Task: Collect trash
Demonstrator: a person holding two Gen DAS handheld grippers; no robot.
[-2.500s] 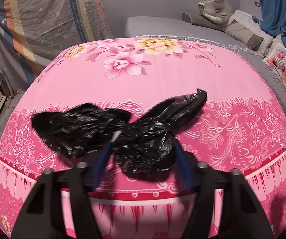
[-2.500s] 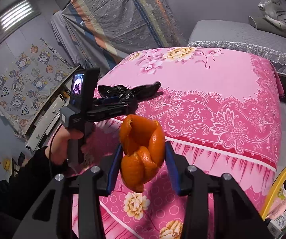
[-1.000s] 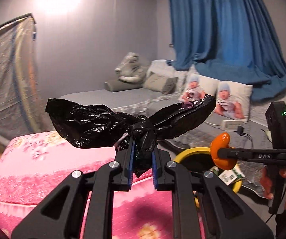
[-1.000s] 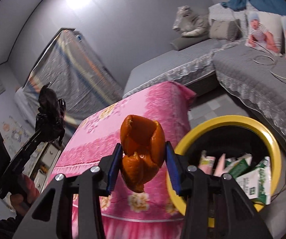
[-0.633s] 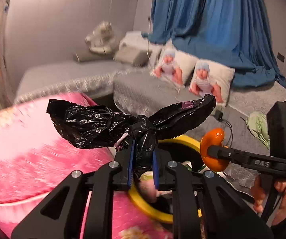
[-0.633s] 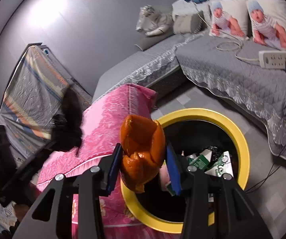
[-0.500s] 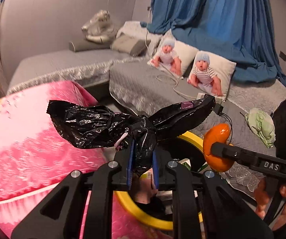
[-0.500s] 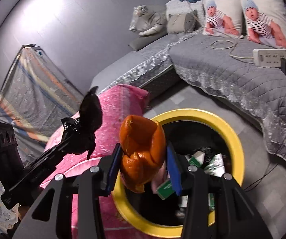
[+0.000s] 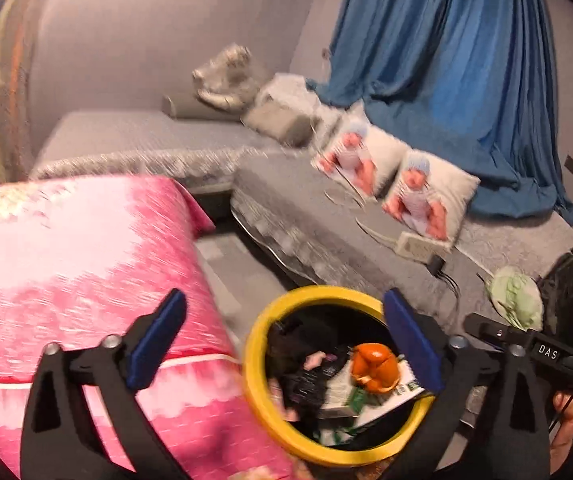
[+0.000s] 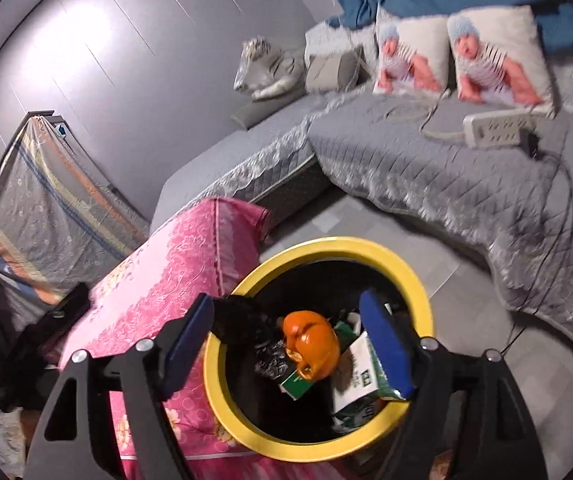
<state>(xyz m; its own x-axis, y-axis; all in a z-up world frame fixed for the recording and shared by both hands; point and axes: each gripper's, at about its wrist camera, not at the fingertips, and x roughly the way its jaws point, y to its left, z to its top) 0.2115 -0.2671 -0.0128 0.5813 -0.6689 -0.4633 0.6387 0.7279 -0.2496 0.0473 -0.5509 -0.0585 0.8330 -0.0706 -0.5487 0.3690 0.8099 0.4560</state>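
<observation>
Left wrist view: left hand-held gripper (image 9: pixel 284 332), jaws just sprung wide and empty, above yellow-rimmed bin (image 9: pixel 252 364); black bag (image 9: pixel 300 376) and orange peel (image 9: pixel 374 366) inside. Right wrist view: right hand-held gripper (image 10: pixel 288 340), jaws just spread, empty, over the bin beside pink-covered bed (image 10: pixel 158 280).
</observation>
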